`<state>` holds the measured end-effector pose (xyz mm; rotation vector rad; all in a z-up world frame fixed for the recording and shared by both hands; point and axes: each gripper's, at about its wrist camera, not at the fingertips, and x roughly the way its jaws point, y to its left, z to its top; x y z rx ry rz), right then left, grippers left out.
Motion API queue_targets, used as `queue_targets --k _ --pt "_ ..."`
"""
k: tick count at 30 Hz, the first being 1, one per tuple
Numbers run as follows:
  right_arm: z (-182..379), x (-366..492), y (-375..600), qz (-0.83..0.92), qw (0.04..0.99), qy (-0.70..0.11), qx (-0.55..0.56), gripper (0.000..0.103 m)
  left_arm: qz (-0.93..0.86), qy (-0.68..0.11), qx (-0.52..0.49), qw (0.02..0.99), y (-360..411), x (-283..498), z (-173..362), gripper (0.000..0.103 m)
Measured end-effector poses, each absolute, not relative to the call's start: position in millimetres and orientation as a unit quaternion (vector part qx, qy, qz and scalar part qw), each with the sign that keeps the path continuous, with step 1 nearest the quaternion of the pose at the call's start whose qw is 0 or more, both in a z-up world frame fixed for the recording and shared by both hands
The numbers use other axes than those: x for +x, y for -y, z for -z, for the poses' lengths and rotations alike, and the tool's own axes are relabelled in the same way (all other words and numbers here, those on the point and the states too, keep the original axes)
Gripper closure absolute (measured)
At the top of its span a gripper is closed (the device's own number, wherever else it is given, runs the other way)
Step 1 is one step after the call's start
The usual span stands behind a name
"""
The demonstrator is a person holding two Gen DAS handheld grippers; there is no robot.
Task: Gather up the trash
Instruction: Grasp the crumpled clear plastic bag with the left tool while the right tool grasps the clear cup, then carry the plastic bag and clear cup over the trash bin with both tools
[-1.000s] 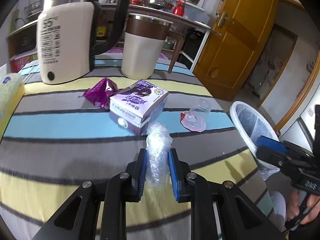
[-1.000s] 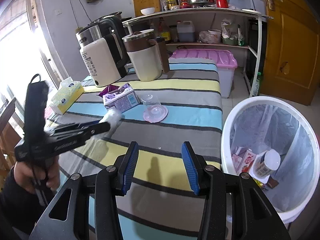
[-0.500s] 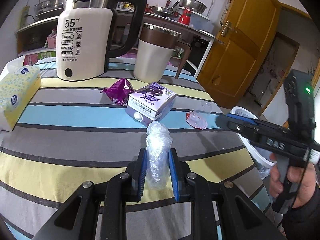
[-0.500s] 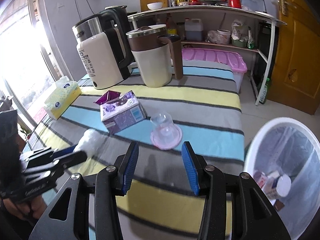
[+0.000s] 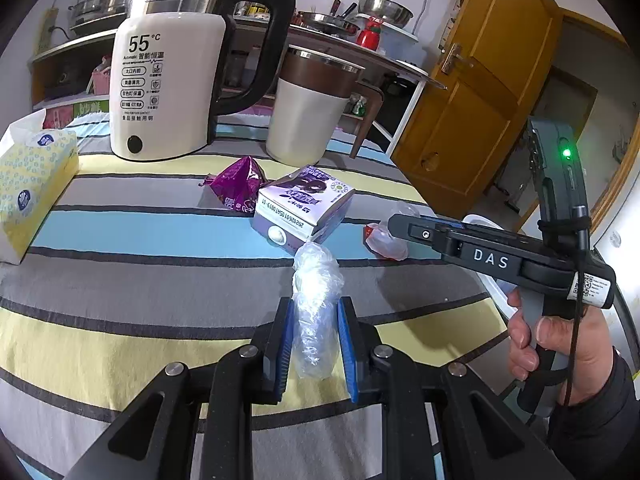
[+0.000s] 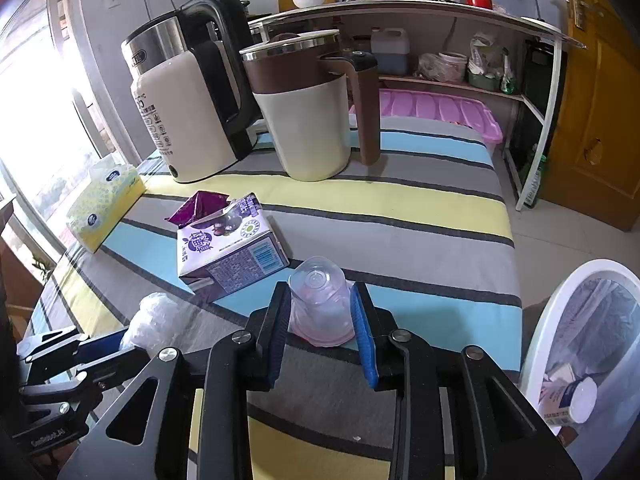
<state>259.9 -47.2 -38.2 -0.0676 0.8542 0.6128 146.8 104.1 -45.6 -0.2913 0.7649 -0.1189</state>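
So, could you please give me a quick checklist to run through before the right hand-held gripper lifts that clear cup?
1. Clear cup between the right hand-held gripper pads, jaws closing: ok.
2. Firm grip on cup: cannot tell.
3. Left hand-held gripper clamps crumpled plastic wrap: ok.
4. Bin beside table, open: ok.
5. Milk carton apart from cup: ok.

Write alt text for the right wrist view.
The right claw is closing around an upside-down clear plastic cup on a striped tablecloth. Behind it lie a purple carton and a purple wrapper; a white trash bin stands at right. At lower left, the left claw grips crumpled clear plastic.
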Motion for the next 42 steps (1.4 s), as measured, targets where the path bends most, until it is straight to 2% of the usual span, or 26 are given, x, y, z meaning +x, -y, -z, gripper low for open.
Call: queue_targets --k 15,29,42 --pt "18 207 92 -0.294 0.875 -0.384 0.001 0.071 0.066 -0.362 -0.124 0.921 -79 133 29 0.081" --pt "-5 154 161 -0.259 0.898 -0.354 0.034 0.072 0.124 -0.356 -0.095 0.921 -12 115 10 0.081" --pt "-8 143 223 -0.209 0.913 -0.344 0.058 0.072 0.172 -0.353 -0.070 0.917 40 128 1 0.081"
